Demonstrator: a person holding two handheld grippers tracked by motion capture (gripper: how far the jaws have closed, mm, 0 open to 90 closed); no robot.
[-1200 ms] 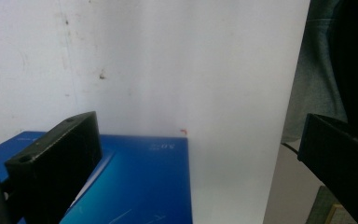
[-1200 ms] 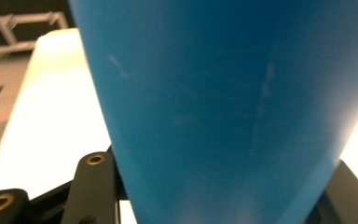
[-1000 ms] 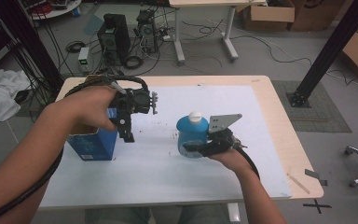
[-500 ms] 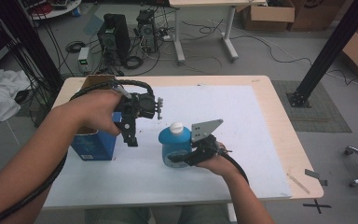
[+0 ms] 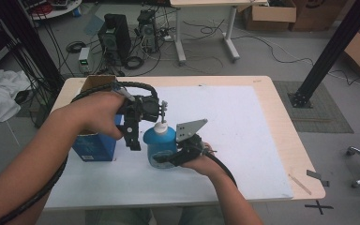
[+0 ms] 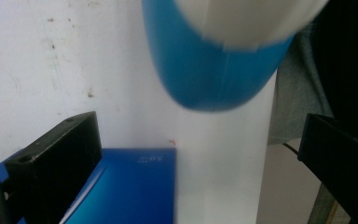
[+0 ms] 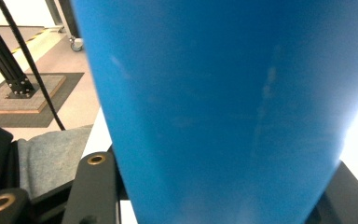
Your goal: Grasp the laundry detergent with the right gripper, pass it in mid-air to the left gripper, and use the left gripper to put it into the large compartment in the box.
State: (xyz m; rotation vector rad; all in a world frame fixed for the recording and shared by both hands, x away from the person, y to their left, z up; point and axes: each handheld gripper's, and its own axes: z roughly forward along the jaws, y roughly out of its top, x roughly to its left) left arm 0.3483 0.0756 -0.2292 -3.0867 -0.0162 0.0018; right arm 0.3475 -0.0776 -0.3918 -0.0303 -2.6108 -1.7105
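A blue bottle (image 5: 160,146) with a white cap (image 5: 160,127) stands upright over the white mat, and my right gripper (image 5: 167,161) is shut on its lower body from the right. The bottle's blue wall (image 7: 223,107) sits between that gripper's black fingers (image 7: 95,186). My left gripper (image 5: 140,133) hovers just left of the bottle's neck with its jaws open and nothing between them. In the left gripper view the bottle's shoulder (image 6: 214,70) and cap (image 6: 251,18) loom blurred at the top, and a blue box (image 6: 126,186) lies below. That blue box (image 5: 93,146) stands under the left hand.
The white mat (image 5: 234,122) covers most of the wooden table (image 5: 290,140). Behind the table, computer cases (image 5: 115,30) and cables lie on the floor. A black post (image 5: 330,51) stands at the right. A white cloth (image 5: 0,96) lies off the left edge.
My right gripper has carried the blue bottle leftward, up close beside the left gripper. The left hand has stayed over the blue box.
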